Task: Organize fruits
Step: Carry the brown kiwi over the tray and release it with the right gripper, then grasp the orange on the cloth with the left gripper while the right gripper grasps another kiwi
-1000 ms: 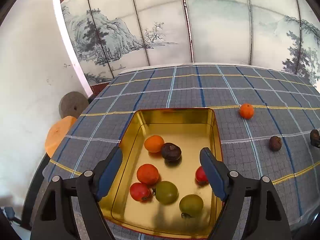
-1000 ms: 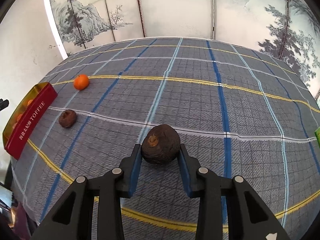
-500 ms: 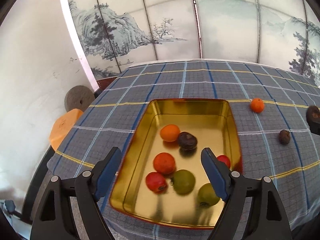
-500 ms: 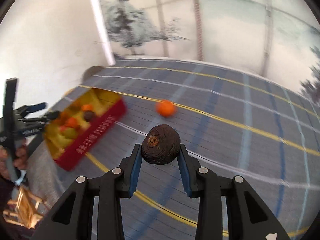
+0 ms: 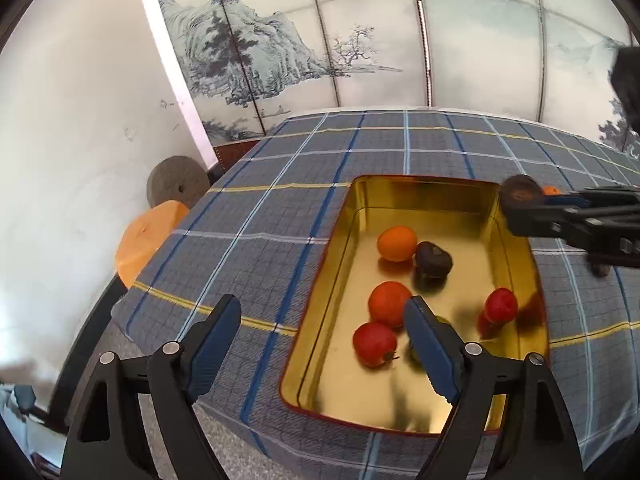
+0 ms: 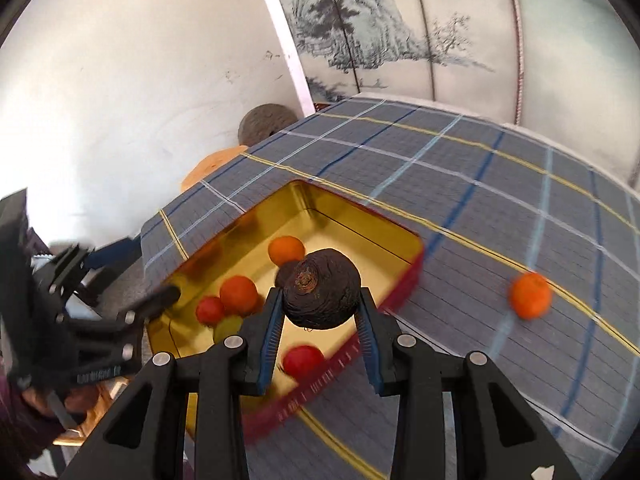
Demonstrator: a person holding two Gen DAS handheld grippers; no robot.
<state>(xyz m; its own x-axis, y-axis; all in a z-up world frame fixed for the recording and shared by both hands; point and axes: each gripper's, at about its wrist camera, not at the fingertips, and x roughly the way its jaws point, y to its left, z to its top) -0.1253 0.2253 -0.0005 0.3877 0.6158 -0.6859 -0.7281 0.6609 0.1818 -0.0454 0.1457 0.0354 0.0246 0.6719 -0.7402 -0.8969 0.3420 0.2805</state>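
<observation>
A gold tin tray (image 5: pixel 420 179) with red outer sides (image 6: pixel 404 284) lies on the checked cloth. In it are an orange (image 5: pixel 397 243), a dark fruit (image 5: pixel 433 259), an orange-red fruit (image 5: pixel 390 304), two red ones (image 5: pixel 374 343) and a green one half hidden by my finger. My left gripper (image 5: pixel 324 344) hangs open and empty over the tray's near left edge. My right gripper (image 6: pixel 320 296) is shut on a dark brown wrinkled fruit (image 6: pixel 322 288), above the tray's right rim. That fruit (image 5: pixel 520 192) also shows in the left wrist view.
One orange (image 6: pixel 530 295) lies loose on the cloth right of the tray. A small dark fruit (image 5: pixel 600 270) peeks out under the right gripper. A stone disc (image 5: pixel 178 182) and an orange round seat (image 5: pixel 148 236) stand past the table's left edge. A painted screen (image 5: pixel 280 52) backs the table.
My right gripper has carried the dark fruit left across the cloth to the tray's right rim. My left gripper has slid left, so the tray now sits further right in its view.
</observation>
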